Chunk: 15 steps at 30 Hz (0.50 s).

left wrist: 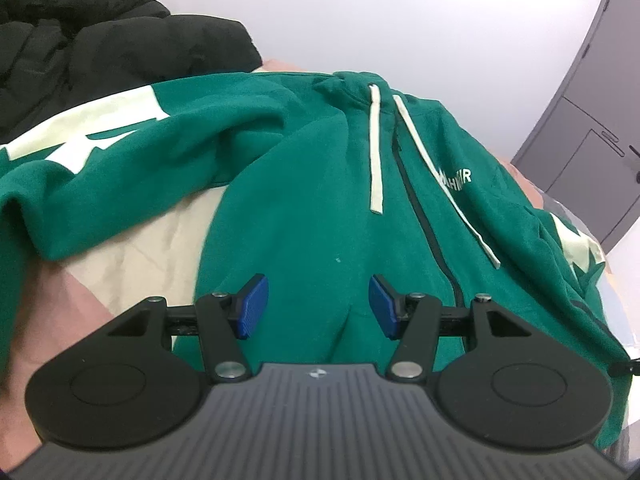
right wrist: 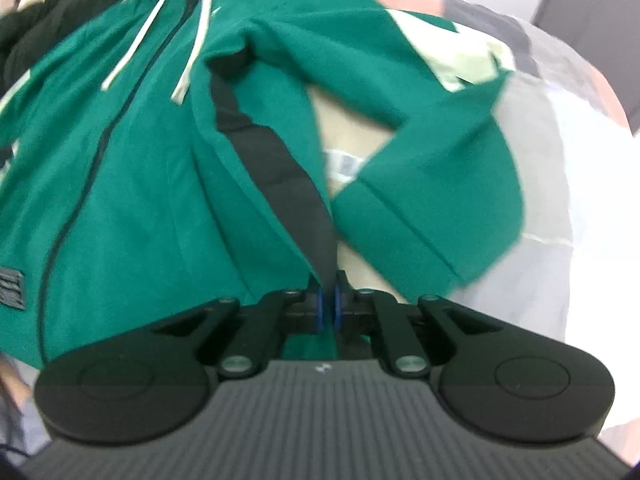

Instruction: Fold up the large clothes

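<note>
Both tongs hang over a green zip hoodie [left wrist: 304, 208] spread front-up on a bed with a beige and pink cover [left wrist: 132, 240]. Left tongs [left wrist: 318, 306] stand open, blue pads [left wrist: 253, 306] apart with nothing between them, poised above the lower front of the hoodie just to the left of its dark zipper [left wrist: 424, 224]. Right tongs [right wrist: 328, 306] are clamped tight on the hoodie's edge, where green cloth and a dark inner strip [right wrist: 276, 168] come together and run down into the closed pads; the right wrist view is blurred, so finer detail of the pinch is hard to read.

Two pale drawcords [left wrist: 376, 152] hang from the hood down either side of the zipper. Small white lettering [left wrist: 456, 179] sits on the chest to the right of the zipper. One sleeve with large pale print [left wrist: 92, 136] stretches away to the left of the zipper; the other sleeve [right wrist: 432, 200] lies bent on the opposite side, its cuff near the clamped edge. A white care label [right wrist: 346, 164] shows between that sleeve and the dark strip. Beyond the hood lies a black puffy jacket [left wrist: 80, 40]. A grey door [left wrist: 592, 112] stands past the hoodie's right side.
</note>
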Tool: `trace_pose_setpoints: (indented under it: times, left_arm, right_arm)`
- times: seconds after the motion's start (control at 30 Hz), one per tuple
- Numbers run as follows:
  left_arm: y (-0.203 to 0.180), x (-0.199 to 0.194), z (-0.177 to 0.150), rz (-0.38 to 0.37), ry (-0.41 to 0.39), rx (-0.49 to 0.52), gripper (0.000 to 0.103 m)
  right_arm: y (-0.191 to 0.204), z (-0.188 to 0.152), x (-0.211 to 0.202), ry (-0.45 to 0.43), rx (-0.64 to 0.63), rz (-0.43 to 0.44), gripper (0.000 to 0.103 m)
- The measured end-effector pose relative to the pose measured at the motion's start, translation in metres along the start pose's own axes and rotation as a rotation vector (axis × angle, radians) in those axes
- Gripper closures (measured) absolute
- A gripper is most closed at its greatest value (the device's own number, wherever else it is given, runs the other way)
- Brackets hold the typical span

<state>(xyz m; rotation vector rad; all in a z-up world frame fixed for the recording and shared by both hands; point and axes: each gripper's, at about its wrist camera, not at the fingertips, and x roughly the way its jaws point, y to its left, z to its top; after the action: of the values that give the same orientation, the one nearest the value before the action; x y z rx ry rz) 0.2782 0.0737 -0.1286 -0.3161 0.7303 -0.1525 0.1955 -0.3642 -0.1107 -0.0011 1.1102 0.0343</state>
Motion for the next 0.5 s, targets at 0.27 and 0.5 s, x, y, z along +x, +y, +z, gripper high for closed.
trace_pose_setpoints:
  times: [0.27,0.5]
  left_arm:
    - [-0.007,0.008,-0.002,-0.055,0.020,-0.013,0.041]
    - [-0.008,0.016,-0.001,-0.050,0.013,-0.024,0.041]
  right_arm:
    - [-0.021,-0.006,-0.007,-0.029,0.121,0.078,0.089]
    - [-0.042,0.020,-0.012,-0.149,0.259,0.104,0.035]
